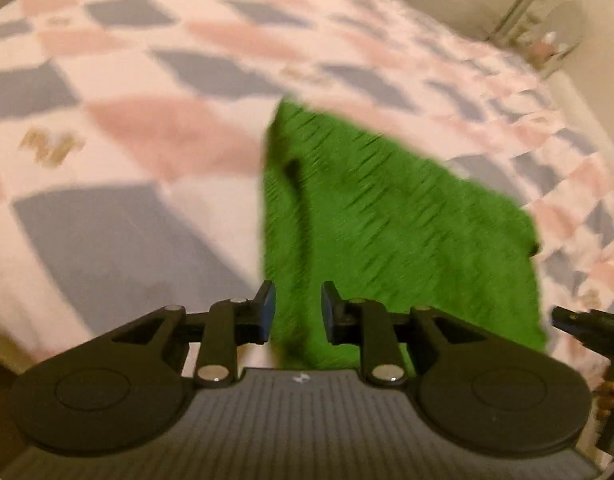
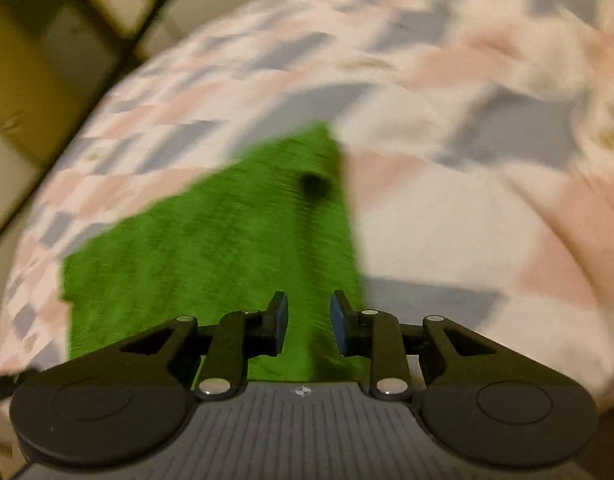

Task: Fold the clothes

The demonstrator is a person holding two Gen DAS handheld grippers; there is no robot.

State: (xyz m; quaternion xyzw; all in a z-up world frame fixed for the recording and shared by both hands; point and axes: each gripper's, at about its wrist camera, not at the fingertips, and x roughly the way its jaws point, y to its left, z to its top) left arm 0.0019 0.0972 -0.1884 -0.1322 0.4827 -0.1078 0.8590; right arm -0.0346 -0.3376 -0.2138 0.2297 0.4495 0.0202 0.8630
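Green cloth (image 1: 403,232) is spread on a checkered bedspread (image 1: 127,80); left gripper (image 1: 298,312) and right gripper (image 2: 309,322) are held parted above it (no legible writing).

**Warm dim light, heavy motion blur**

Both wrist views have a warm yellowish indoor cast; light source not visible. Strong motion blur smears the checked bedspread (image 1: 155,80) and the green cloth (image 1: 387,220) into streaks. The left gripper (image 1: 298,312) and right gripper (image 2: 309,322) stay sharp. Fisheye bends the bed edges into curves; corners go dark. Soft shadow under the cloth's fold. No glare.
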